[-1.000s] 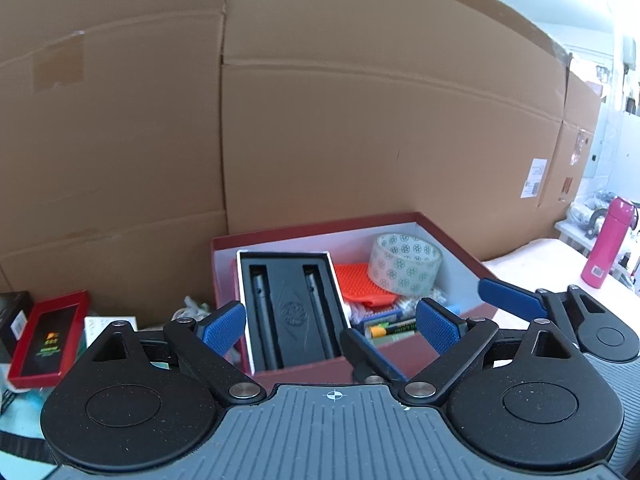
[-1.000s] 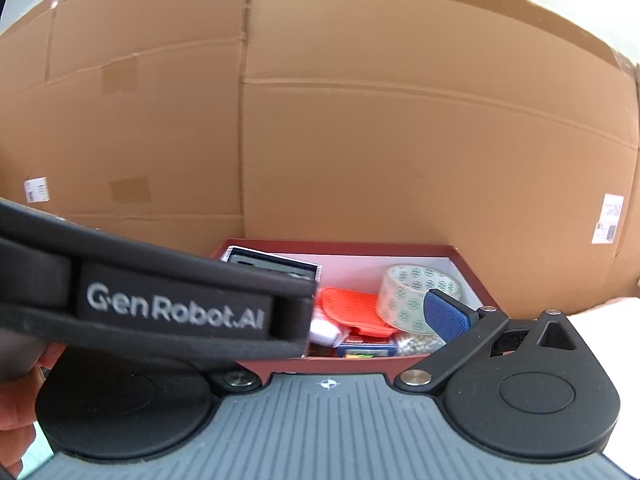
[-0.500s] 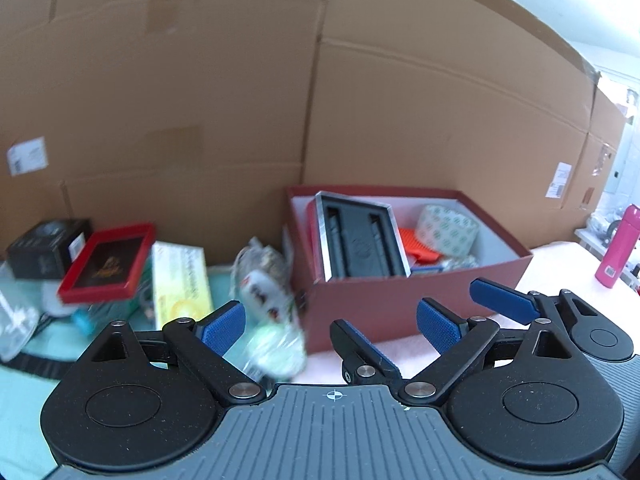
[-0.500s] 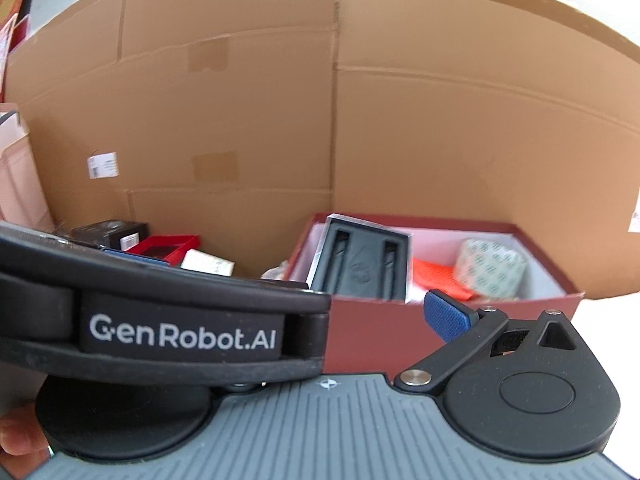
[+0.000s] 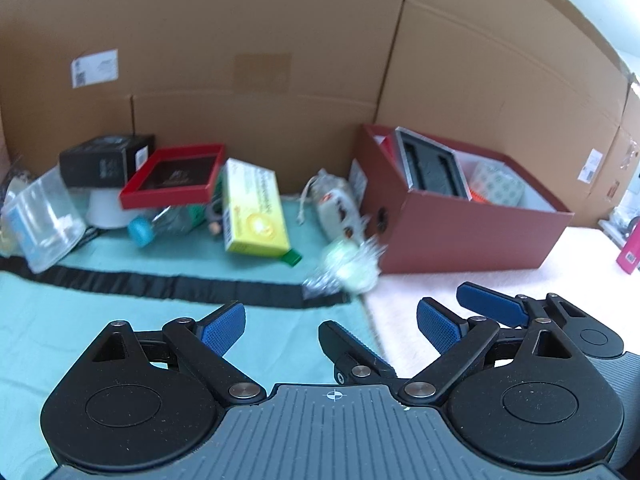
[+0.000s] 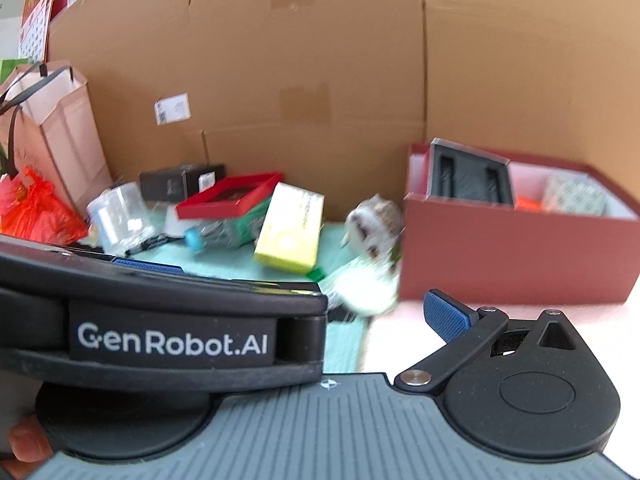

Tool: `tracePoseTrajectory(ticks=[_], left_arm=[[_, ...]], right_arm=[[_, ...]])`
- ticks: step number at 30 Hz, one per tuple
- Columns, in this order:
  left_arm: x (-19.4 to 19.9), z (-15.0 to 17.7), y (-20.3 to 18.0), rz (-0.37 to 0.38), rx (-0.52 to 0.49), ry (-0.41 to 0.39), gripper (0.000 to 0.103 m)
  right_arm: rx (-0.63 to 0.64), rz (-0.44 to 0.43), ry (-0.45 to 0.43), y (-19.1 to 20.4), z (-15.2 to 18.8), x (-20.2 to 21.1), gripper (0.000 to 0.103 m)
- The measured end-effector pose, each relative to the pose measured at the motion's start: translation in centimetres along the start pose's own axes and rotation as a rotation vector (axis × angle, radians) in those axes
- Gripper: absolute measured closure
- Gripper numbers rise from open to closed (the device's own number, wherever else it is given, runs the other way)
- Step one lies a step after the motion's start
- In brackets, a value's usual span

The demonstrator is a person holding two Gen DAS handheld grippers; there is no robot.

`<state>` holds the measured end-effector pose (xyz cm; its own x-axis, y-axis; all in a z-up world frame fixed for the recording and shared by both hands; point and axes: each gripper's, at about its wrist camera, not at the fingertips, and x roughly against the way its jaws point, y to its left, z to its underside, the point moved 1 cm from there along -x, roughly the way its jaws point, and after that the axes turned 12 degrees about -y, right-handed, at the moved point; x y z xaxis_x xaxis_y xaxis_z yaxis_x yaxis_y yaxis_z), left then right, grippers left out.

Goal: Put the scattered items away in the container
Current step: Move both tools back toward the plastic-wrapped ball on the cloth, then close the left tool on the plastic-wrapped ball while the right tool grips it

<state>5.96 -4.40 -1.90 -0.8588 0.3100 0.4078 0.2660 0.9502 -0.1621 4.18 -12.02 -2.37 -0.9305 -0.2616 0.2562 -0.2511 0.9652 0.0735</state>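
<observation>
The red box (image 5: 472, 236) stands at the right of the left wrist view, already holding a black tray (image 5: 432, 168) leaning on its wall and a tape roll (image 5: 498, 184). Left of it, on the teal cloth (image 5: 120, 312), scattered items lie: a yellow carton (image 5: 256, 212), a red frame (image 5: 176, 176), a black carton (image 5: 106, 158) and a blurred crinkly packet (image 5: 352, 268) just beside the box corner. The left tongs (image 5: 332, 324) are wide and empty. The right tongs (image 5: 394, 334) show at lower right, spread apart, nothing between them.
</observation>
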Motion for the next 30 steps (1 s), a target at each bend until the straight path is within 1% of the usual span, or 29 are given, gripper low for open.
tracePoseTrajectory(ticks=[4,8,11,14,18,25,30], left_arm=[[-0.5,0.6,1.4,0.002,0.018,0.023,0.004],[-1.0,0.8,2.4,0.002,0.013,0.029,0.004],[-1.5,0.8,3.1,0.012,0.021,0.035,0.005],[-2.2,0.7,3.4,0.032,0.025,0.043,0.007],[-3.5,0.4,3.7,0.066,0.023,0.066,0.013],[-6.9,-0.6,3.5,0.12,0.011,0.118,0.024],[-9.4,-1.0,2.9,0.161,0.004,0.154,0.027]], right_arm=[[0.009,-0.004,0.027,1.0,0.8,-0.8,0.0],[0.054,0.02,0.025,1.5,1.4,-1.6,0.0],[0.067,0.035,0.024,1.3,1.6,-2.2,0.0],[0.06,0.033,0.032,0.6,1.9,-3.0,0.001],[0.071,0.041,0.037,0.0,2.0,-4.2,0.006],[0.043,0.043,0.063,-1.5,2.2,-6.7,0.013],[0.0,0.047,0.079,-2.6,2.3,-8.1,0.019]])
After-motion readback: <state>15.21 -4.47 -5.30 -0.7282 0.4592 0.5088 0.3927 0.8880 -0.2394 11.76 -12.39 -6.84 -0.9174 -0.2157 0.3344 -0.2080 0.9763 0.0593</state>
